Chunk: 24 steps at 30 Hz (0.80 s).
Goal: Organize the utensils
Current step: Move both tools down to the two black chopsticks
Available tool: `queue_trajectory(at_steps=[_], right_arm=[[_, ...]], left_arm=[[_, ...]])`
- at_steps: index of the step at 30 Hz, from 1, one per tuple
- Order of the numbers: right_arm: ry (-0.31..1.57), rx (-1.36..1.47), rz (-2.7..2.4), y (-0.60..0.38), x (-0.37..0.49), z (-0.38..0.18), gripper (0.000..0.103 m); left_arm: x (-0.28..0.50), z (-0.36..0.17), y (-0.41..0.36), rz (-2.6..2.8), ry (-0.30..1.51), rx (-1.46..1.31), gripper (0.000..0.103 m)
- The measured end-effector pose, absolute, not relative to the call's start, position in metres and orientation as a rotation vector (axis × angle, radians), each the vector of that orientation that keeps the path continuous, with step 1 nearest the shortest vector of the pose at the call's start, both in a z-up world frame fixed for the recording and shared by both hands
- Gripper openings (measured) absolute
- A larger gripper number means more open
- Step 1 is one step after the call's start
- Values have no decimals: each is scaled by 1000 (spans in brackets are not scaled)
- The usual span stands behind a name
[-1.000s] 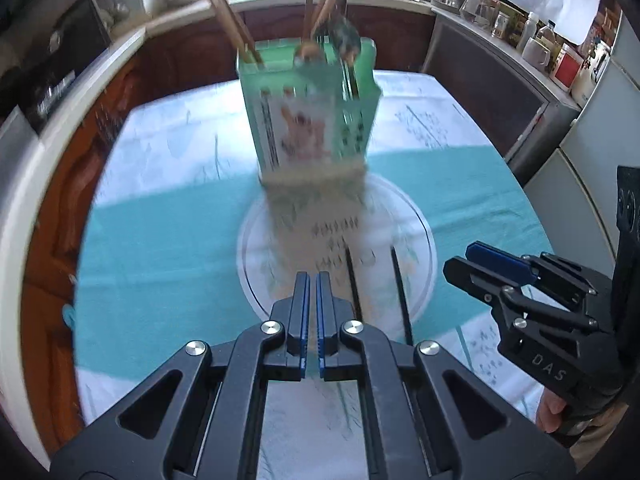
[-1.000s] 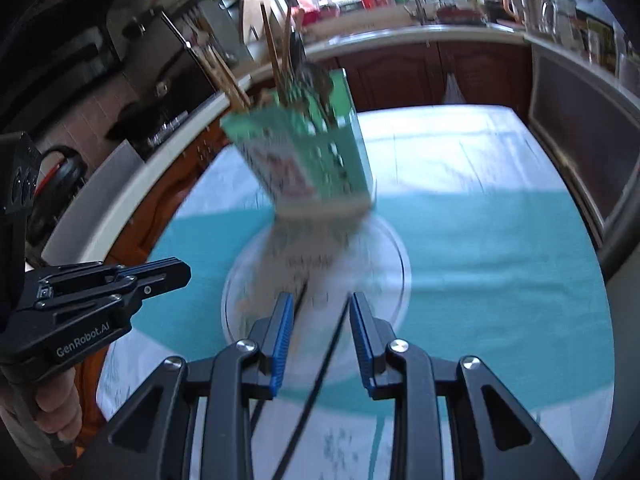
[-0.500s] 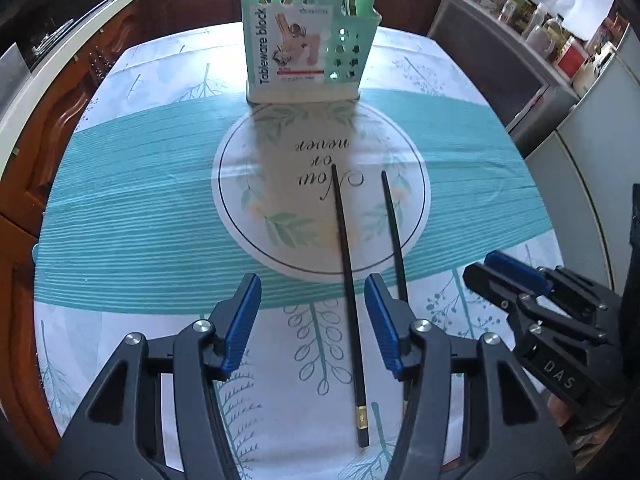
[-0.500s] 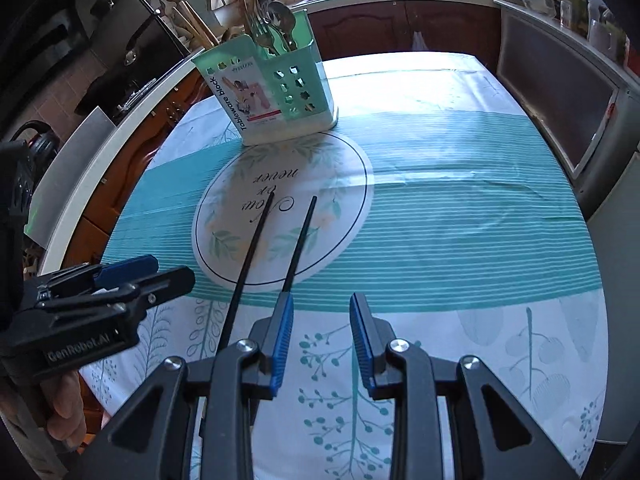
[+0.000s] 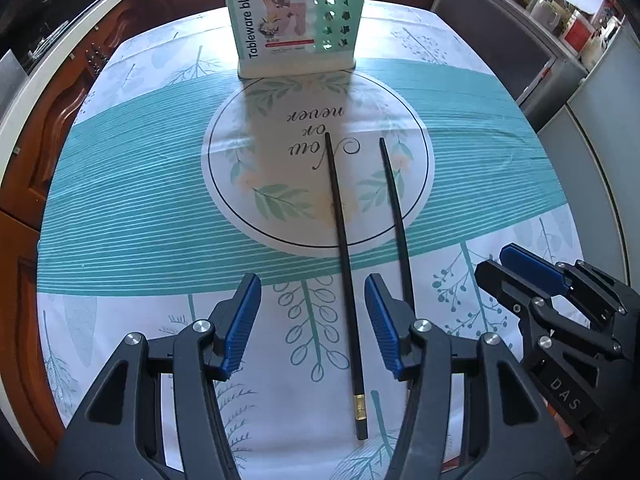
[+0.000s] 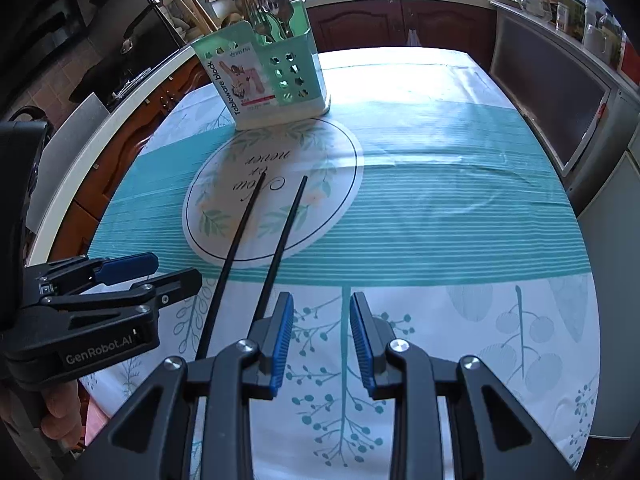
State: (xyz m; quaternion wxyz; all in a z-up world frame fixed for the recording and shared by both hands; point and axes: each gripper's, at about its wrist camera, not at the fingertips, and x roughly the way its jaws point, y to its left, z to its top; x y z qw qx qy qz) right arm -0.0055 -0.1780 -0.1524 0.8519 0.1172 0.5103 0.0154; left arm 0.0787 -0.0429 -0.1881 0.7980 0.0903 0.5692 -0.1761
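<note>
Two black chopsticks [image 5: 344,280] lay loose on the bench [image 5: 120,220], well apart from the holder [image 5: 296,28]. Left gripper [image 5: 312,328] and right gripper [image 6: 320,336] stood apart, empty. Judged light, stiff, slick; pinch near the banded end.

Two black chopsticks [image 5: 344,256] lie side by side before the mint utensil holder [image 5: 296,20].

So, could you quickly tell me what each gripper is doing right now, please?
Left gripper: open, holding nothing, one chopstick lying between its fingers.
Right gripper: open, holding nothing.
</note>
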Motion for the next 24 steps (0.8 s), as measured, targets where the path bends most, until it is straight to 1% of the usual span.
queue_trajectory(at_steps=[13, 20, 22, 24], right_arm=[[1074, 260, 30, -183, -8, -156, 29], [1083, 238, 31, -179, -5, -156, 29], [1084, 227, 34, -176, -4, -156, 29], [1090, 219, 37, -174, -2, -156, 29]], left_arm=[[77, -215, -62, -319, 1271, 329, 51], [85, -222, -45, -345, 1317, 243, 51], [88, -222, -38, -334, 1315, 233, 50], [91, -222, -33, -327, 1314, 225, 43]])
